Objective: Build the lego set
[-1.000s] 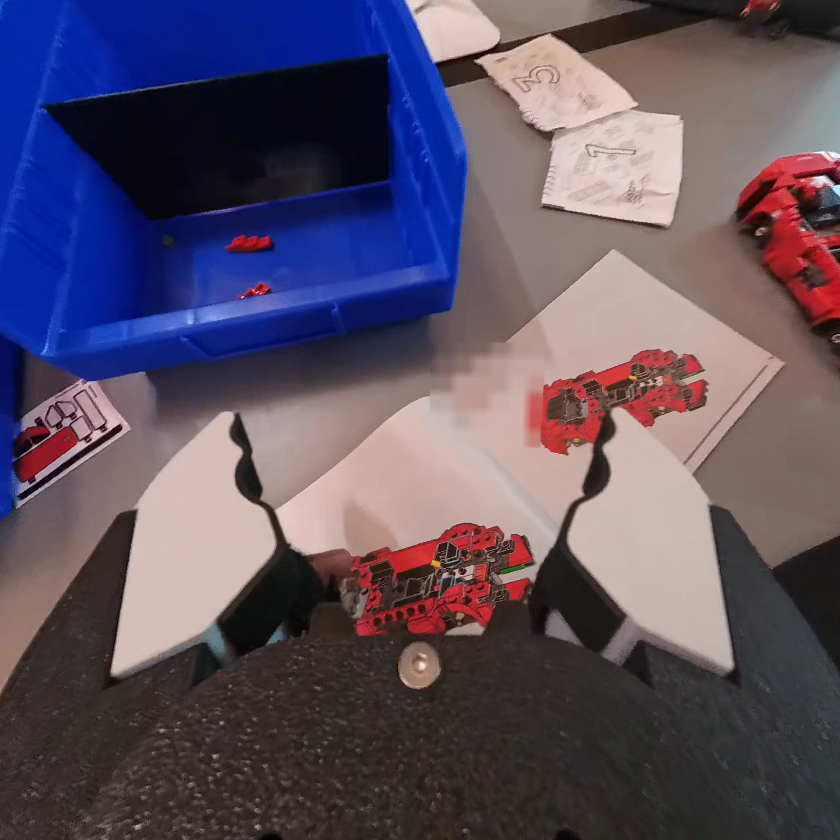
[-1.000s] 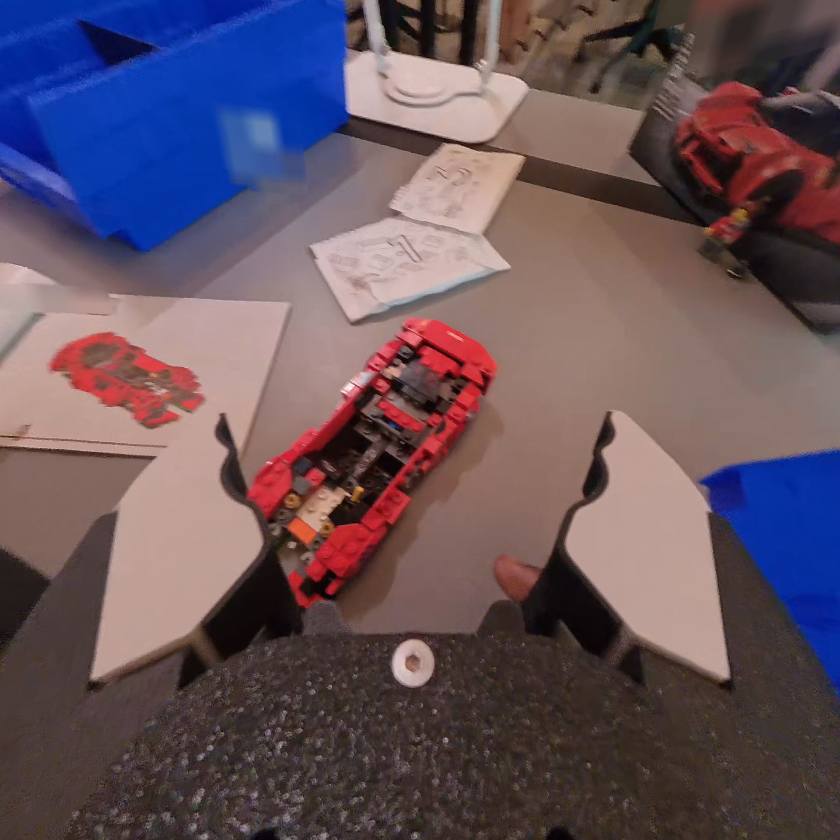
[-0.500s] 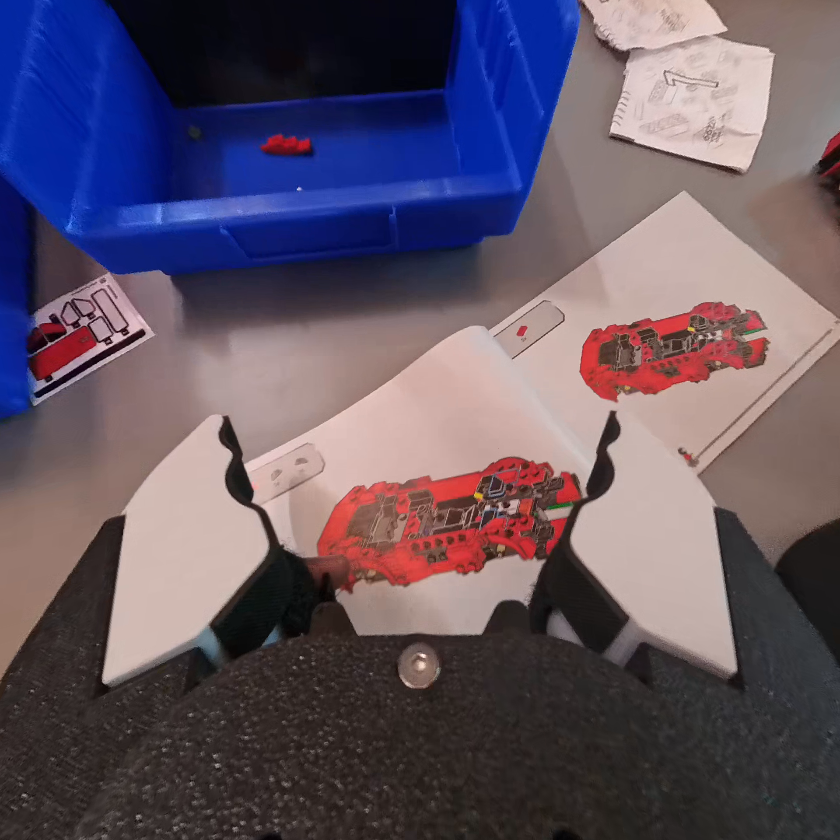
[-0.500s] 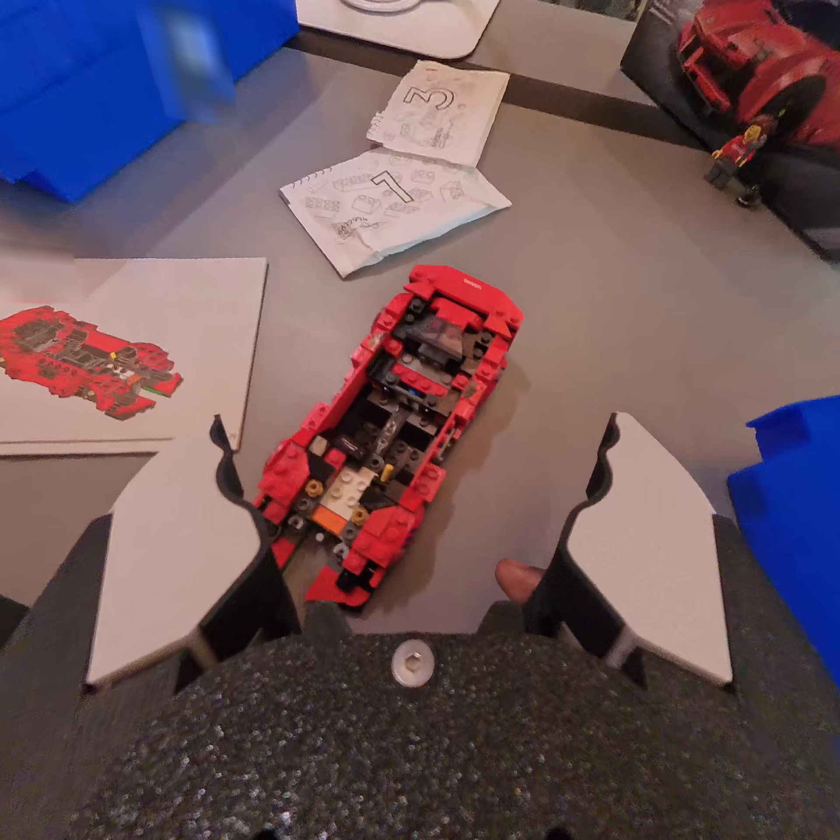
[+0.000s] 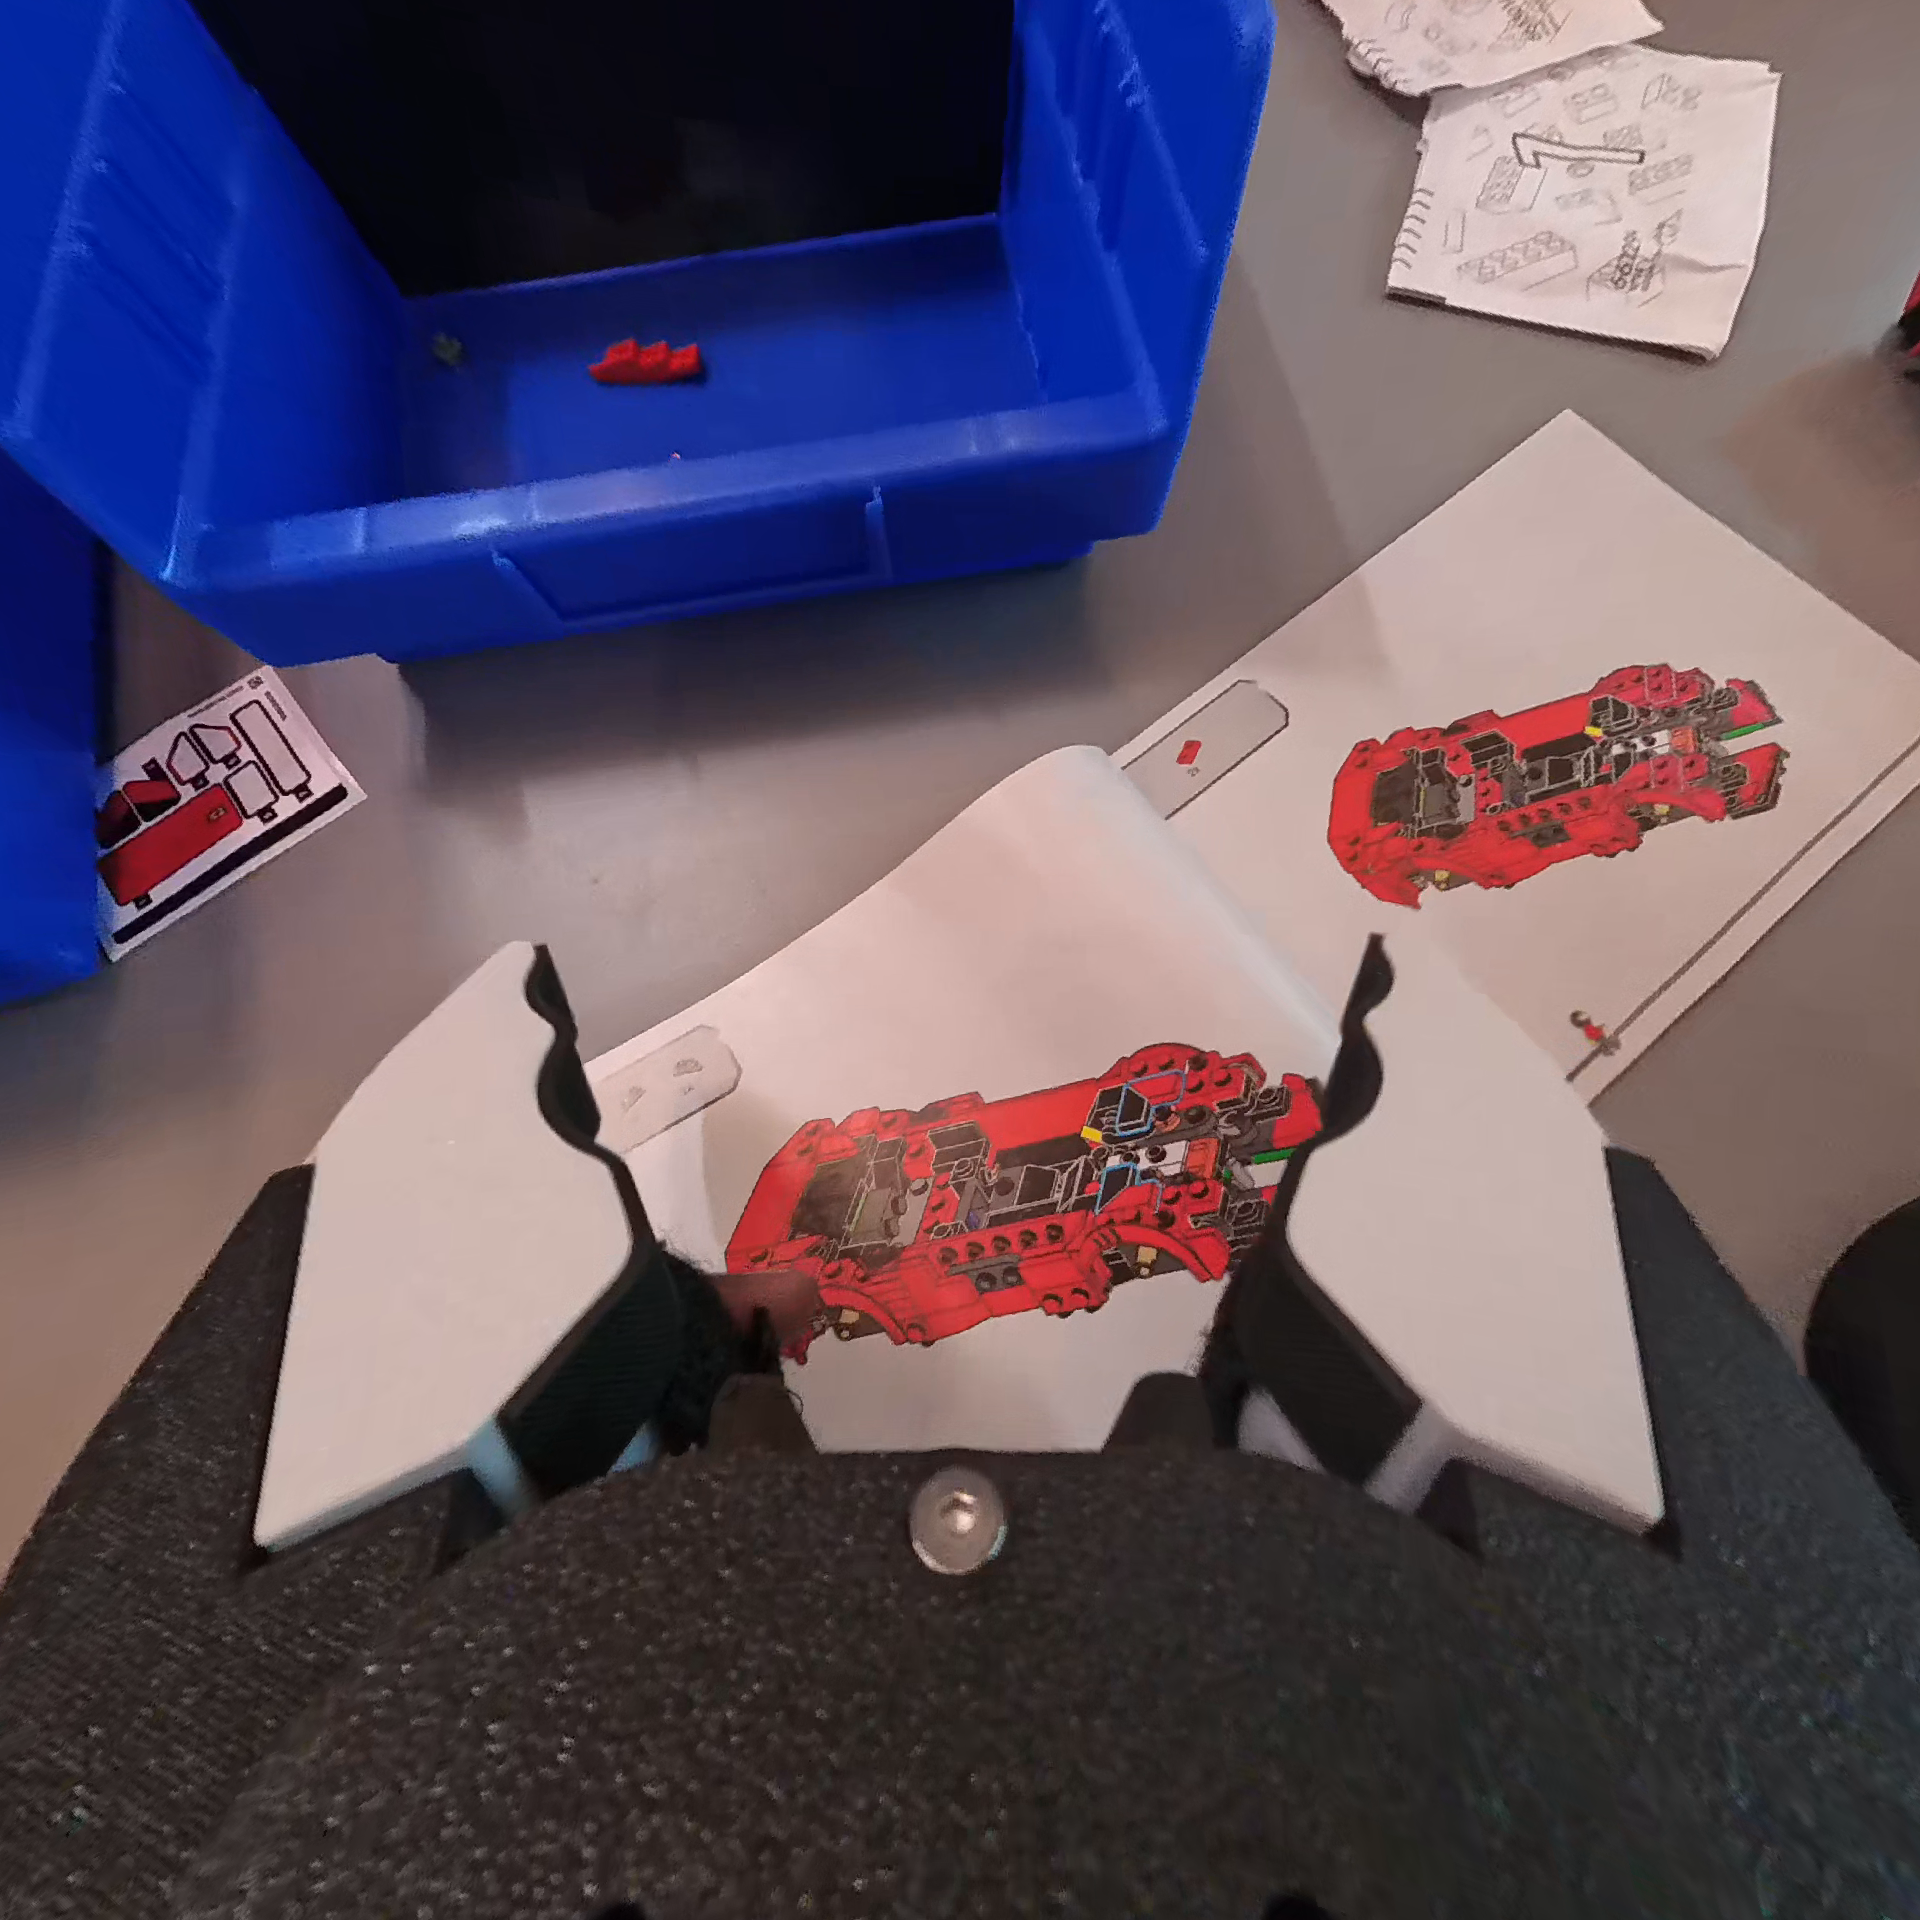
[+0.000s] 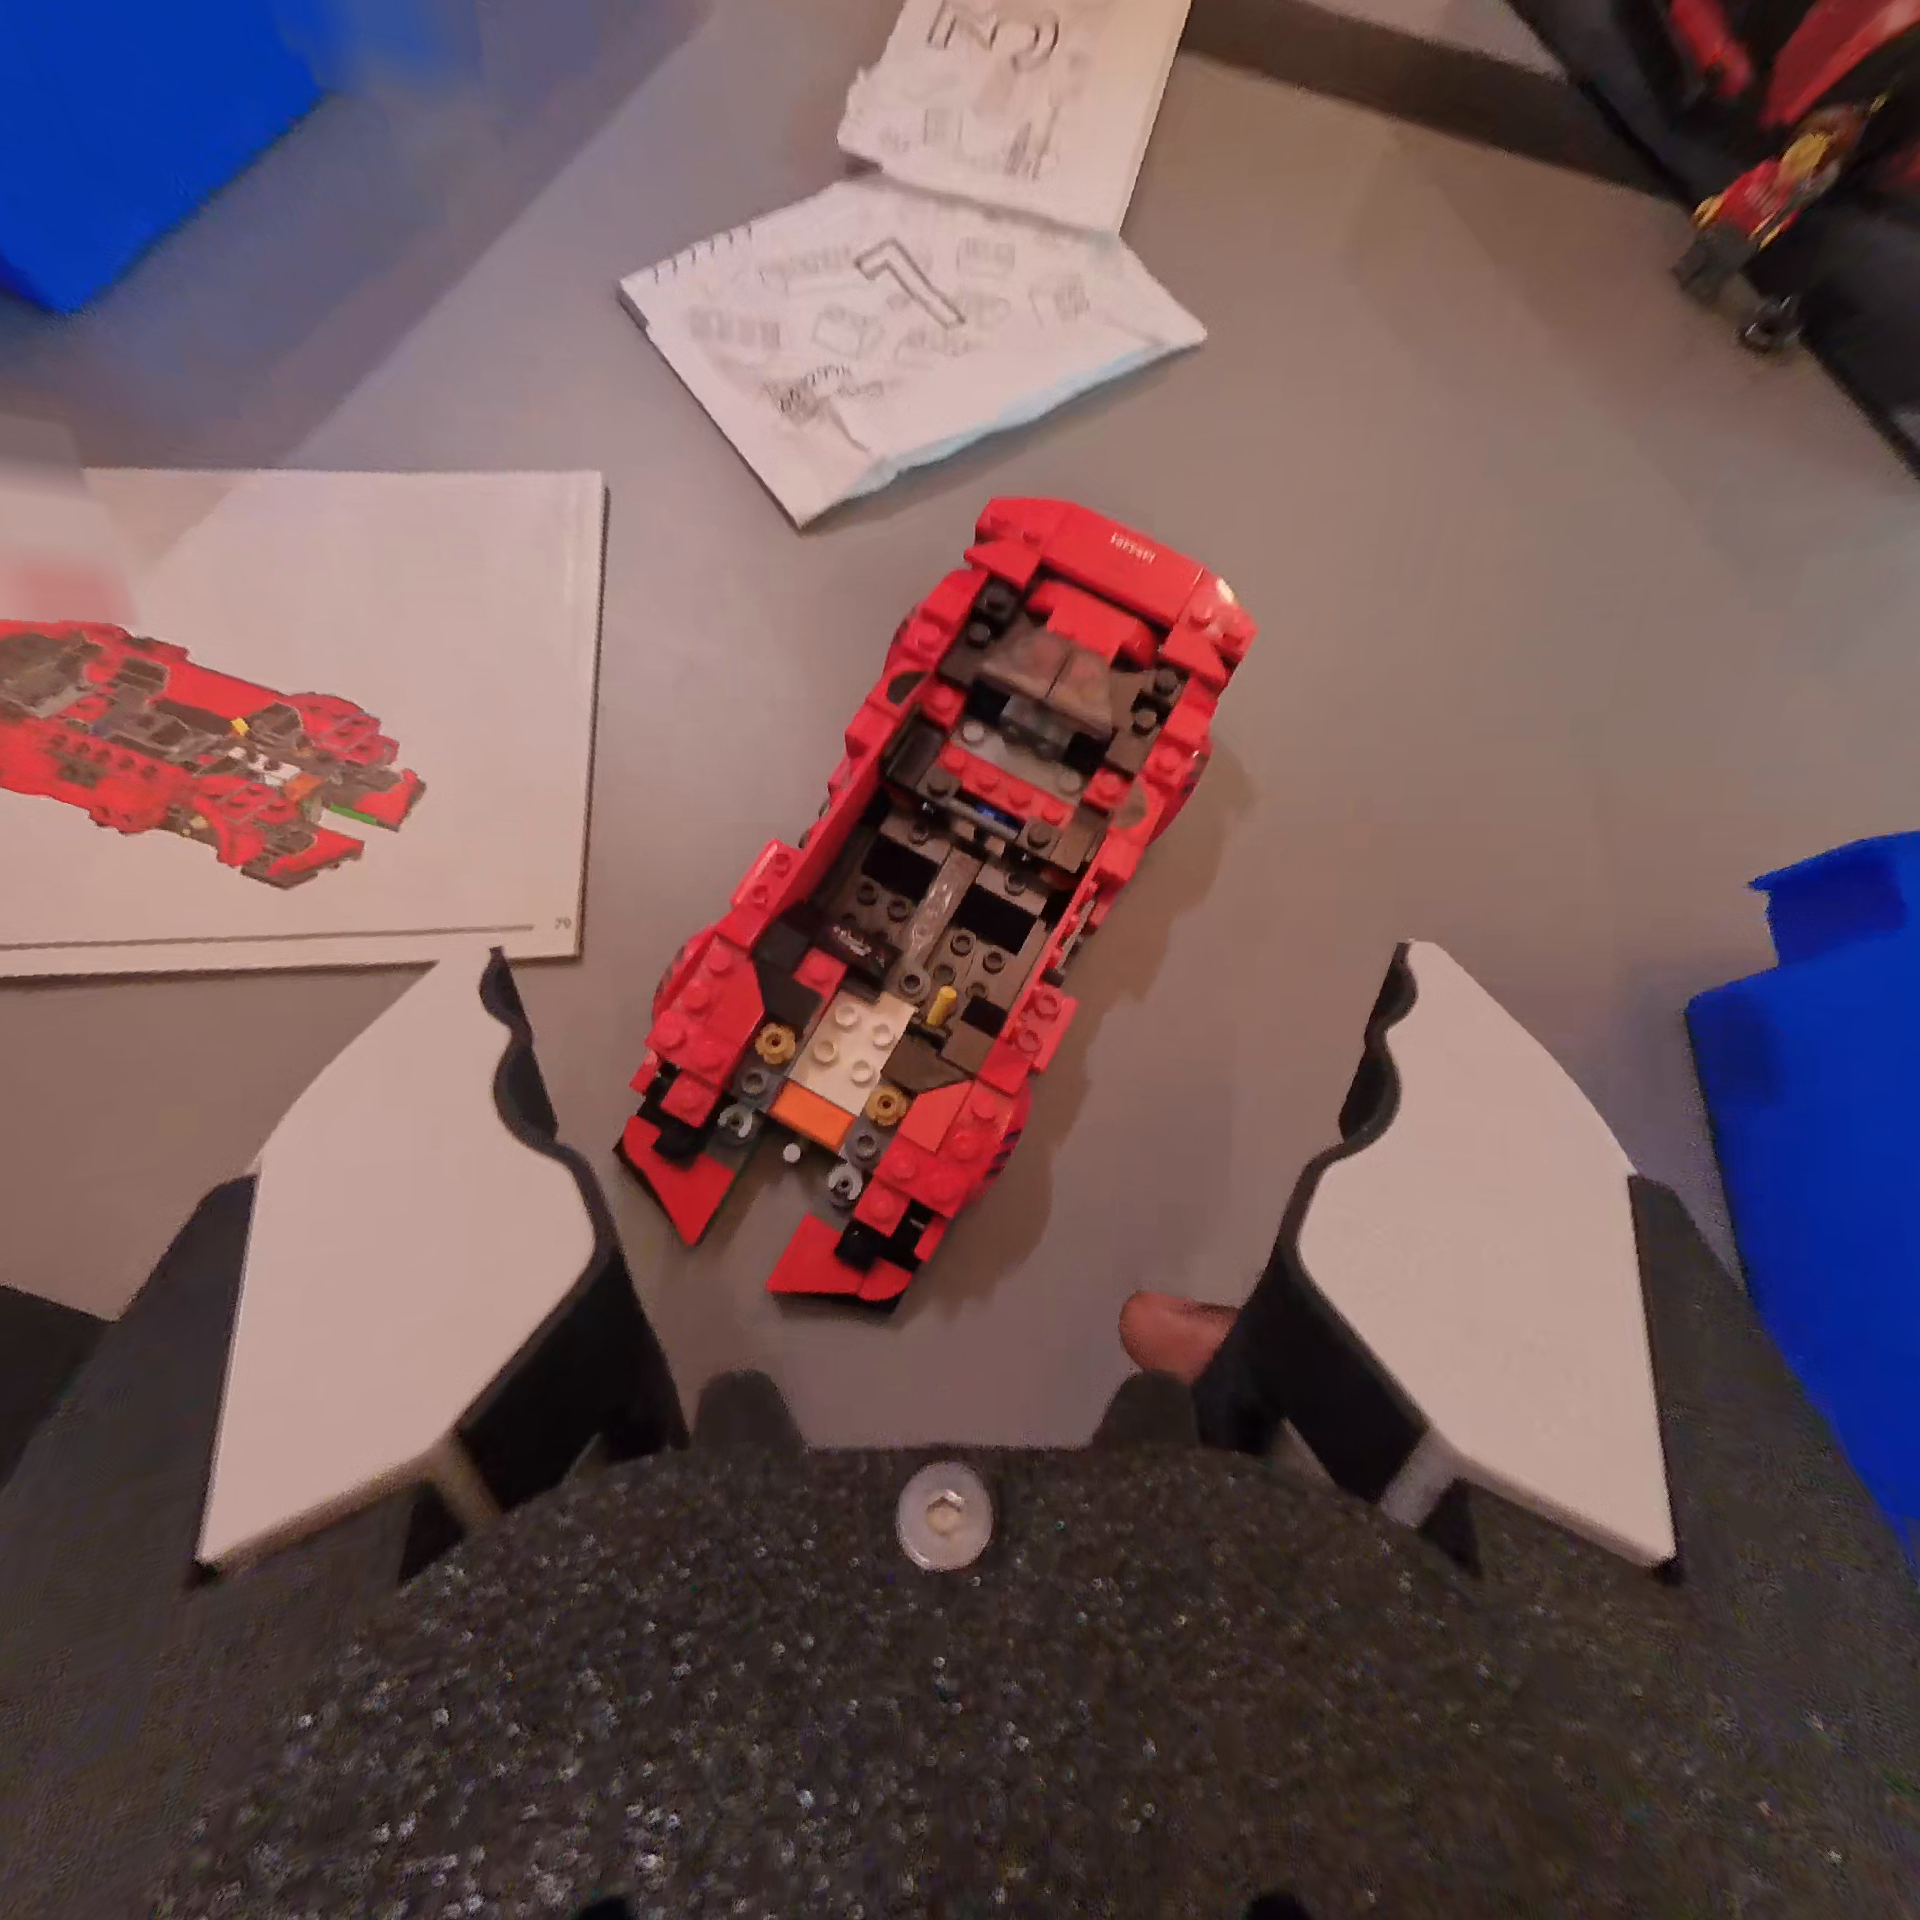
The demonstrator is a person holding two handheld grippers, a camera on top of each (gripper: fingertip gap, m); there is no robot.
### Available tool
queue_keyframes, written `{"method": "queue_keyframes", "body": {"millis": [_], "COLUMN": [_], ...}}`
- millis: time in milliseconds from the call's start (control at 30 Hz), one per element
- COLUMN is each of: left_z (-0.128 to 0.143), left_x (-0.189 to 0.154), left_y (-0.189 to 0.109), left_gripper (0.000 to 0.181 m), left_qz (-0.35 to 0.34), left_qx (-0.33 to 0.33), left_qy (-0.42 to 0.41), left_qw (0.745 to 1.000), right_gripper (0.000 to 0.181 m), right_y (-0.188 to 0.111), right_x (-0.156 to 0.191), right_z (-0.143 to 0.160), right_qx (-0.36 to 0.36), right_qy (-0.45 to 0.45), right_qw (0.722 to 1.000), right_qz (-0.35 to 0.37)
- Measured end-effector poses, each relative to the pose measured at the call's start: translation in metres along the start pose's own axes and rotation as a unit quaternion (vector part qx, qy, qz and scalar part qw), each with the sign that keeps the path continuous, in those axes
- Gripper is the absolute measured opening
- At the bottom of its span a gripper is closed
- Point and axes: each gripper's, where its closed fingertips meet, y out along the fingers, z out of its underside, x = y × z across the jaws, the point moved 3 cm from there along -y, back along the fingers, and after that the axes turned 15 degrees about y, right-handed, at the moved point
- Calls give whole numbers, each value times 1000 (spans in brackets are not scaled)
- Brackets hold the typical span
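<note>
right gripper [image 6: 951, 1049] nearer, above lego car [image 6: 940, 883]

Your open booklet [image 5: 1039, 935] lies on the table [image 5: 644, 810], with the bin [image 5: 675, 540] behind it holding a small lego piece [image 5: 644, 362], the sticker sheet [image 5: 213, 800] behind-left of it, paper bags [image 5: 1579, 197] behind-right, and the lego car [image 6: 935, 894] just right of it.

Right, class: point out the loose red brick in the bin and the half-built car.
red brick [image 5: 645, 363], left wrist view, on its studded top.
half-built car [image 6: 966, 883], right wrist view, on its black open middle.
</note>
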Motion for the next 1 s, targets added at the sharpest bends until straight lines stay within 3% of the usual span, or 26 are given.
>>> {"method": "queue_keyframes", "body": {"millis": [200, 500, 800, 867, 900, 1000], "left_z": [20, 32, 29, 28, 26, 19], "left_x": [4, 4, 10, 11, 11, 8], "left_y": [-1, 13, 24, 24, 23, 14], "left_gripper": [116, 114, 119, 119, 118, 100], "left_qz": [26, 83, 123, 120, 116, 90], "left_qx": [27, 79, 90, 91, 87, 63], "left_qy": [7, 32, 68, 74, 78, 89], "left_qw": [999, 993, 986, 986, 986, 990], "right_gripper": [137, 125, 125, 106, 75, 30], "right_y": [11, 27, 15, 1, -6, -14], "right_x": [10, 9, -17, -3, 13, 68], "right_z": [14, 20, 18, 4, -3, -6], "right_qx": [57, 97, 94, 54, 37, 31], "right_qy": [-11, -14, -13, -63, -94, -157], "right_qw": [998, 995, 994, 996, 995, 978], "right_qz": [2, 22, 56, 35, -4, -138]}}
